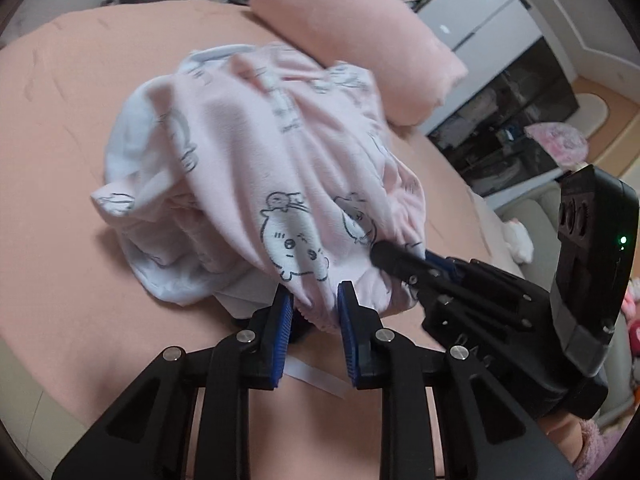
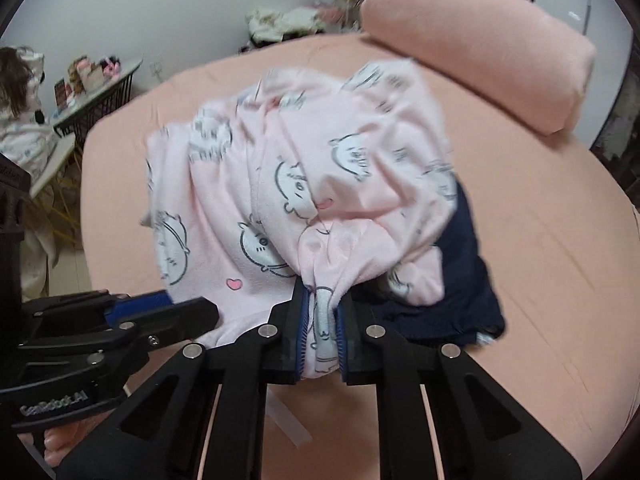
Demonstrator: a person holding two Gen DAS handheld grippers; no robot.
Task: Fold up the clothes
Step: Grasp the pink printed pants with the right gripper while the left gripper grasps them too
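I see both pinching the pink pajama garment [image 1: 256,152] on the bed [image 1: 72,128] — left hand-held gripper [image 1: 314,304] narrowly, right hand-held gripper [image 2: 320,312] clamped tight.

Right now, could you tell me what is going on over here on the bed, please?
A person is working with two hand-held grippers on a crumpled pale pink garment printed with cartoon animals, which lies bunched on the peach-coloured bedsheet. The right gripper is shut on a fold of its near edge. The left gripper has fabric between its blue pads, close beside the right one. A dark navy garment lies partly under the pink one. Nothing is folded yet.
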